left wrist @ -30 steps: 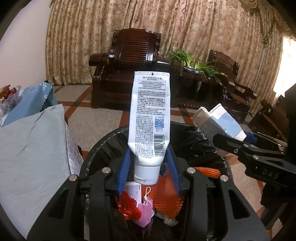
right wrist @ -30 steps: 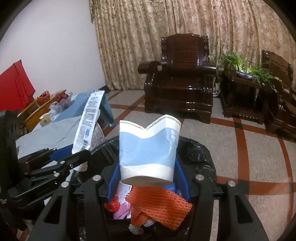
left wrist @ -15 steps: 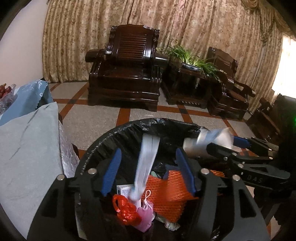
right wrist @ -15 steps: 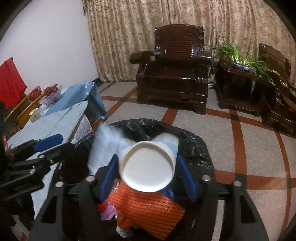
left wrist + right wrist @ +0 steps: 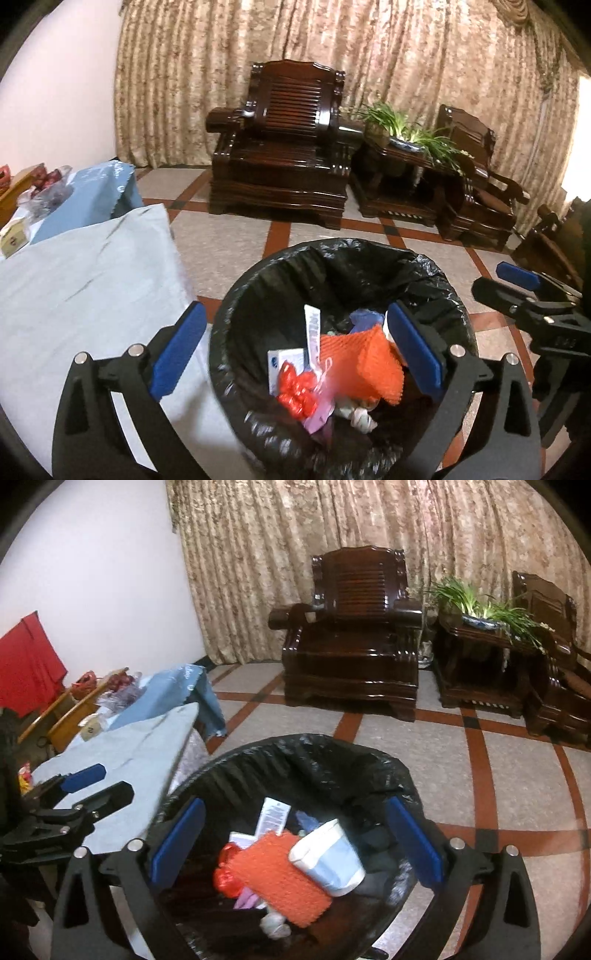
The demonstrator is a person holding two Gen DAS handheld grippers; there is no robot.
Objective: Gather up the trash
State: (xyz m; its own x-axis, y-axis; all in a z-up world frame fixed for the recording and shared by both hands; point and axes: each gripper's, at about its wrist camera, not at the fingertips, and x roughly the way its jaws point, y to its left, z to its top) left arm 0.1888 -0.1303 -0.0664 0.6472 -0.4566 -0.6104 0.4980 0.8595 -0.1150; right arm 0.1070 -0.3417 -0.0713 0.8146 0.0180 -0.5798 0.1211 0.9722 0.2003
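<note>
Both hand-held grippers, left (image 5: 295, 349) and right (image 5: 295, 840), gape wide and empty over the bin (image 5: 354, 753), trash inside; a careless retreat might snag its liner.

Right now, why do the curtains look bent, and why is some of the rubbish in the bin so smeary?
Left wrist view: the fisheye lens bows the curtains near the rim, daylight blows out the right edge, and the orange net in the bin looks blurred. Right wrist view: the same bowing and dark corners, while the paper cup looks fairly crisp and the net soft.
</note>
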